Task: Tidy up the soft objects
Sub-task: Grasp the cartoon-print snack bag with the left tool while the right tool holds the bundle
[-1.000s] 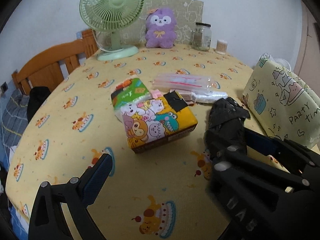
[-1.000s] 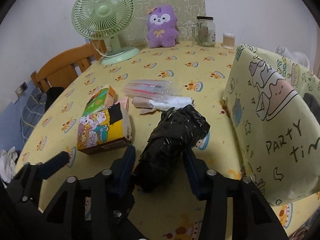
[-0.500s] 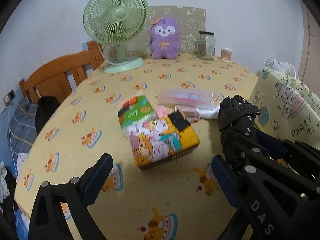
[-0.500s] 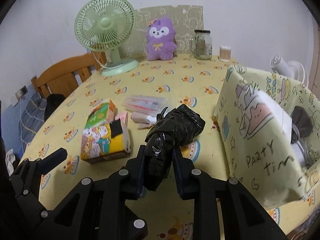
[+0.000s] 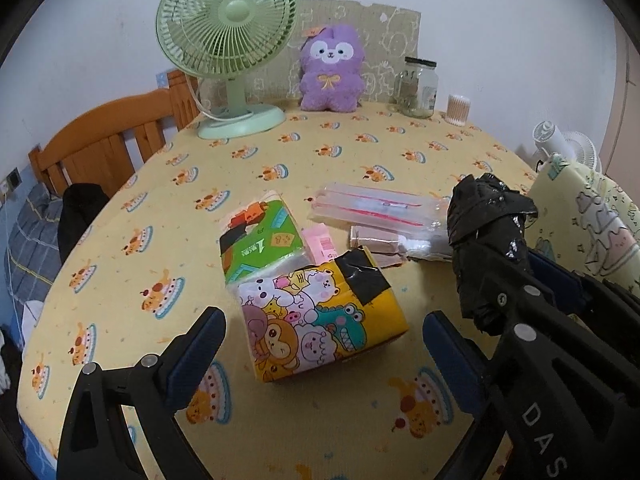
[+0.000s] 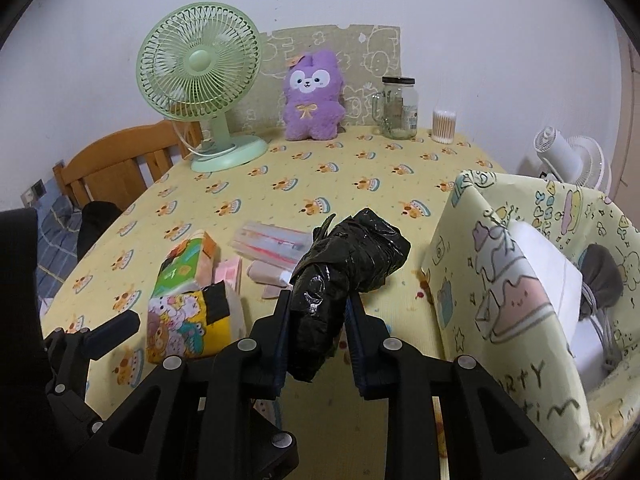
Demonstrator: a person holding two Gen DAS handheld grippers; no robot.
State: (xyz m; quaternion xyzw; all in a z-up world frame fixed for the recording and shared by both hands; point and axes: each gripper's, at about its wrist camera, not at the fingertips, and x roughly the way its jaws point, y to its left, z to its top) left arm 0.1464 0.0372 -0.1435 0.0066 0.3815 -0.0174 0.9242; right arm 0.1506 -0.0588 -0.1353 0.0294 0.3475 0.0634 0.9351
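A: What changed?

B: The right gripper (image 6: 316,316) has lifted the black roll (image 6: 344,268) off the table (image 6: 360,168); its fingers clamp it, held up in the air. A second ago it lay down there.

A: And next?

B: Probably into the bin (image 6: 516,276), right of the fingers. Mind its near rim. The left gripper (image 5: 320,344) hangs open over the tissue pack (image 5: 320,320).

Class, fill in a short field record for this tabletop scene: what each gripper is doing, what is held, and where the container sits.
right gripper: shut on crumpled black plastic bag bundle, lifted off the table
left gripper: open, above cartoon-animal tissue pack
container: yellow cartoon-print fabric bin, right of the bundle
surface: yellow cake-print tablecloth
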